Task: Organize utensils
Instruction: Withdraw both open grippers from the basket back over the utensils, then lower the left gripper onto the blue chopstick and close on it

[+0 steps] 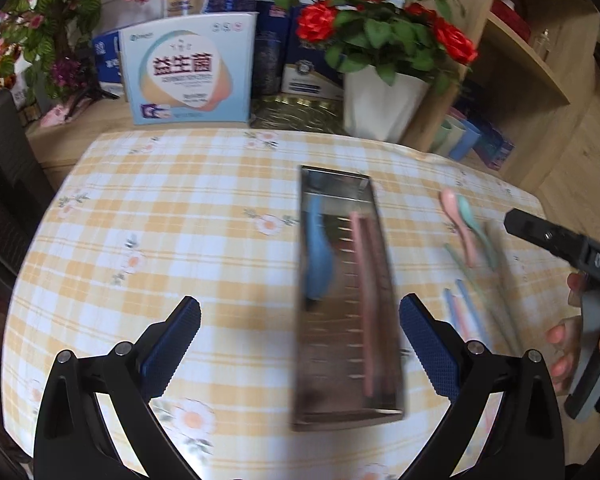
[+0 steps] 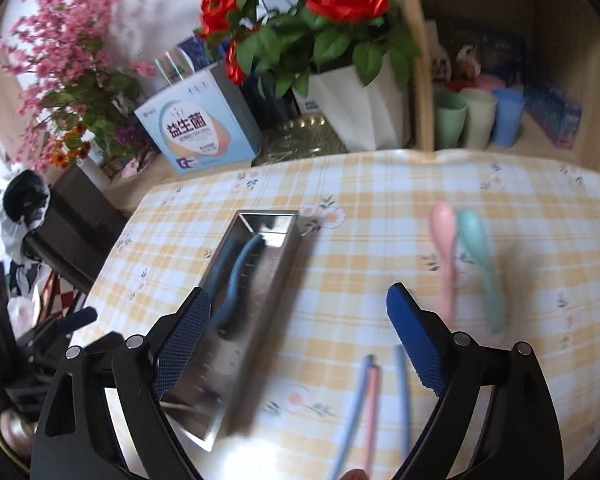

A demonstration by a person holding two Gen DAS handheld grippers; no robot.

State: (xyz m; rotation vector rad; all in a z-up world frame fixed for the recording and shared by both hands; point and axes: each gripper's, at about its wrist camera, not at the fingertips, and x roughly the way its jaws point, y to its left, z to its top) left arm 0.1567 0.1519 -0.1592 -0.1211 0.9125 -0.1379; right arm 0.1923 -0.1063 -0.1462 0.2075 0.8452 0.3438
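Left gripper [image 1: 300,344]: your fingers stand wide apart and empty, hovering above the table [image 1: 148,216] at the near end of the tray.
Tray [image 2: 278,264]: steel, long axis running away from you; it holds a blue spoon [image 1: 318,252] on its left side and pink chopsticks [image 1: 364,300] laid lengthwise.
Right gripper [image 2: 300,344]: your fingers are spread wide, nothing between them.
Loose chopsticks [image 2: 400,392]: blue and pink, on the table just right of the tray, near your right fingers, lengthwise like the tray.
Loose spoons [image 2: 444,256]: pink beside green [image 2: 480,264], farther out, bowls away from you.
Judgement: your right hand is nearer; the chopsticks look like the next pick.
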